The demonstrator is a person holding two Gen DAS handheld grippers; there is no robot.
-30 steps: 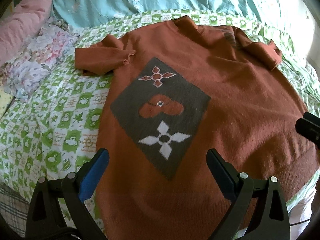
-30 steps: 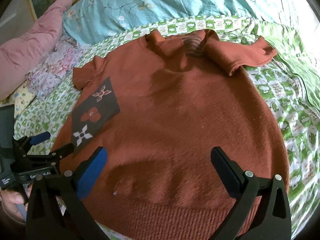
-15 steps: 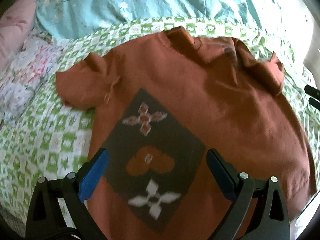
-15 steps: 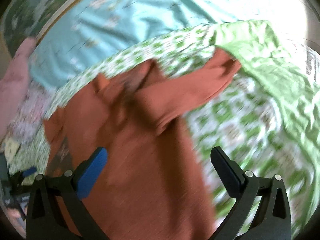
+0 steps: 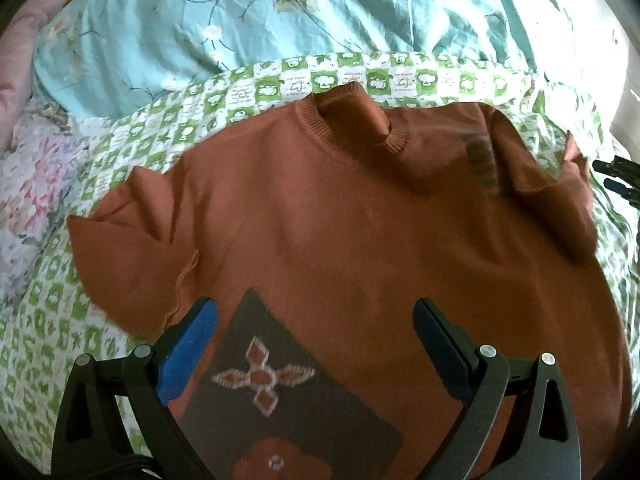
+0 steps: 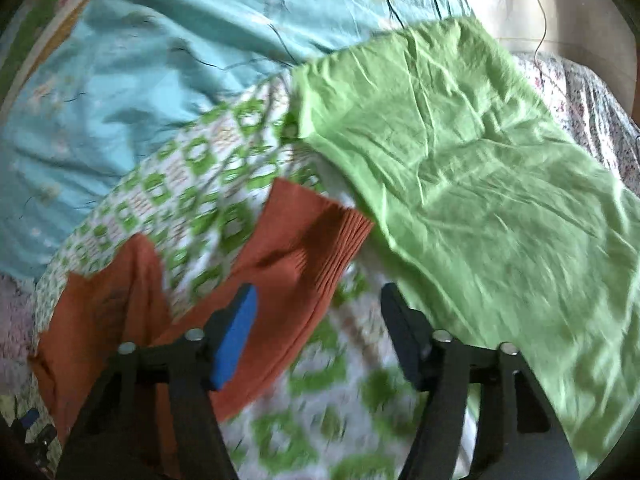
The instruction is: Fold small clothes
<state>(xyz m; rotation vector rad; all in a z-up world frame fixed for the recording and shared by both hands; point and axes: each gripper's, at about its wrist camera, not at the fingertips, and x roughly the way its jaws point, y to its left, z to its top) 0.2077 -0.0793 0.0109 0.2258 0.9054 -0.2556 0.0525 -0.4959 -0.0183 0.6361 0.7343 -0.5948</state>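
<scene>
From here I see the rust-brown sweater lying flat, front up, on the green-and-white checked sheet of the bed, its ribbed collar toward the turquoise flowered quilt. The short sleeve on the left of the view spreads out over the sheet; the other sleeve lies folded in over the shoulder. A dark diamond patch with a white flower motif sits low on the chest.

My left tool hovers over the chest, just above that patch, its jaws spread wide and nothing between them (the blue pad is over the edge near the armpit). At the right rim of that view I catch the dark tips of the other tool, just beside the folded sleeve.

My right tool points down at the sleeve's ribbed cuff, which lies on the checked sheet next to a crumpled plain green cloth. Its jaws are about half apart and closing; the blue pad overlaps the sleeve's edge, but the view is blurred and I see no pinch on the fabric.
</scene>
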